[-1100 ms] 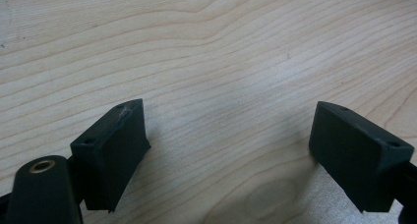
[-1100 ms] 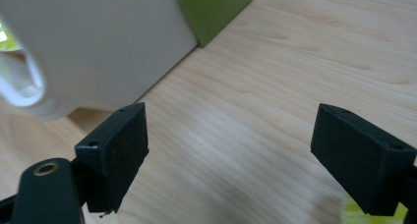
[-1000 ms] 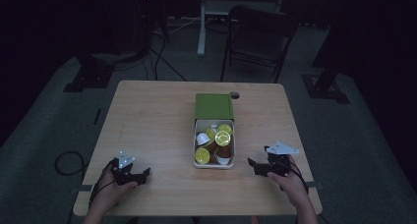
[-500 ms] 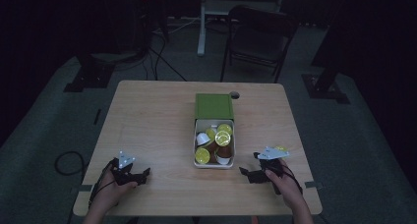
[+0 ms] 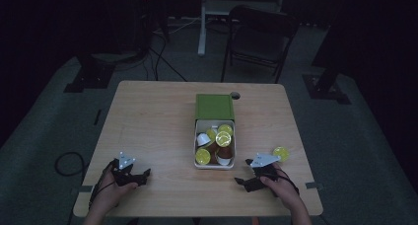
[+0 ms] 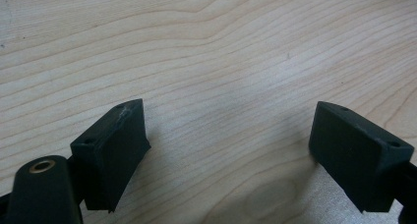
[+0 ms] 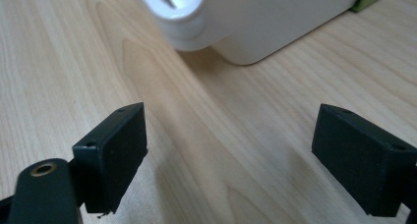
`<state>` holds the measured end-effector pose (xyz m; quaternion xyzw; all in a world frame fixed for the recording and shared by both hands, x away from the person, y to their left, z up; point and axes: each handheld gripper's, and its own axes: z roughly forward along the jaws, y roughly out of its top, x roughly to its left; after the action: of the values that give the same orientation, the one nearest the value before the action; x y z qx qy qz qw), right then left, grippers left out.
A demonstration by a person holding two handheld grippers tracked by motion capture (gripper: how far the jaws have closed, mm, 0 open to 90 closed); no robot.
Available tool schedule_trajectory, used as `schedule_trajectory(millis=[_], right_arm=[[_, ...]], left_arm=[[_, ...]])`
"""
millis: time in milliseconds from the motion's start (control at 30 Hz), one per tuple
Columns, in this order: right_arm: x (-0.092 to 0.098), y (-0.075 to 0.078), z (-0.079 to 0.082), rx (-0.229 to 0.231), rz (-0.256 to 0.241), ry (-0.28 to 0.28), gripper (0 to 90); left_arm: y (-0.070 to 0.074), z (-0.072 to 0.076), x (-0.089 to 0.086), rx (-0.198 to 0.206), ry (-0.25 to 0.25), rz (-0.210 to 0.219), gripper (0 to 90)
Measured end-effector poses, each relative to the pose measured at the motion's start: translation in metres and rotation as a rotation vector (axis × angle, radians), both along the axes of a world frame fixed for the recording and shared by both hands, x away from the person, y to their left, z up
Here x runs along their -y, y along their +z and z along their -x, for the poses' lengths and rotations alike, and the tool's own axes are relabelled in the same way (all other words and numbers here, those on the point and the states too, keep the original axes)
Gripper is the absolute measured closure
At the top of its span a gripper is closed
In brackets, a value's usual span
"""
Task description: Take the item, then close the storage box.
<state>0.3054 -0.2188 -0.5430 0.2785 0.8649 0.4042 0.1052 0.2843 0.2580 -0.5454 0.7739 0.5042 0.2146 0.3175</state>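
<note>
Dim light; the pods in the white tray [image 5: 231, 156] were hard to tell apart, its green lid [image 5: 214, 106] just behind. One yellow pod [image 5: 281, 153] lay right of the tray, beside the right gripper [image 5: 241, 181]. Left gripper [image 5: 145, 174] lay well left of the tray. Both rested low on the table [image 5: 153, 116], jaws spread, empty.

The high view is very dim: the wooden table [image 5: 157, 131] is the one moderately lit area, the floor around it falls off to near black toward the far side and both edges, and fine detail is soft and grainy. The two gripper views are bright and evenly lit, with soft shadows on the wood grain beneath the jaws. In the right gripper view the white container [image 7: 275, 17] is blurred and slightly overexposed.
</note>
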Motion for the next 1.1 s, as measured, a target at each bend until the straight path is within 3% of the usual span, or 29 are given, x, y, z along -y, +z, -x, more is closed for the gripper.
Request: schedule_trajectory(millis=[167, 233, 733, 1100], right_arm=[[-0.001, -0.004, 0.0, -0.005, 0.006, 0.039, 13.3], [-0.001, -0.006, 0.0, -0.01, 0.041, 0.053, 13.3], [-0.003, -0.007, 0.001, 0.005, 0.068, 0.045, 12.7], [-0.004, -0.007, 0.002, -0.005, 0.055, 0.004, 12.9]], left_arm=[[0.0, 0.0, 0.0, 0.0, 0.0, 0.0, 15.2], [0.0, 0.0, 0.0, 0.0, 0.0, 0.0, 15.1], [0.0, 0.0, 0.0, 0.0, -0.001, -0.001, 15.2], [0.003, 0.003, 0.012, 0.005, -0.156, -0.028, 15.3]])
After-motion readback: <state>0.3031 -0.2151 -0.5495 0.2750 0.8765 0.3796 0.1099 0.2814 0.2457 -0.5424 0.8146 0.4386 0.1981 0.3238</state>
